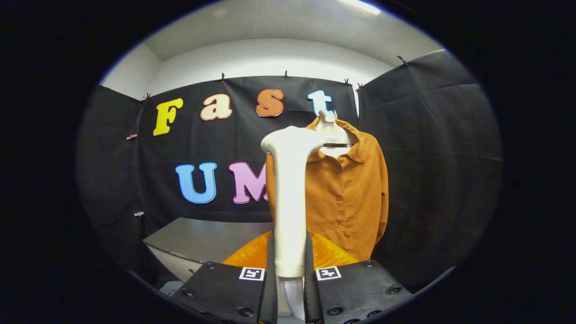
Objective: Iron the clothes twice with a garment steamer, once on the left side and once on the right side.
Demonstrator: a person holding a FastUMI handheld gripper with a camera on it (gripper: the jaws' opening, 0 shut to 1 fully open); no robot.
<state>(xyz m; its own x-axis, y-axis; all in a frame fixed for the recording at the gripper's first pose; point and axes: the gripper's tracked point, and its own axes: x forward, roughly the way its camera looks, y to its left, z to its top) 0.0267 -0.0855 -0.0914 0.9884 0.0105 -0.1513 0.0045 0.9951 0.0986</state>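
One steamer (290,198) stands upright between the two fingers of the gripper (290,279), both of which press on its handle, so the claw is clenched on it. The handle's lower end is cut off below the fingers, and a clear ribbed section shows there. The steamer's head, at the top, turns toward the far right, and its face is hidden. One shirt (348,193) hangs on one hanger (332,131) just beyond the steamer, against the far wall. The steamer covers the shirt's left sleeve and part of its left front; whether head and cloth touch cannot be told. Several buttons run down the placket, the lowest hard to make out. One orange ribbed object (330,252) lies low behind the fingers, mostly hidden and not identifiable. One grey table (198,240) sits at the near left, its near edge cut off.
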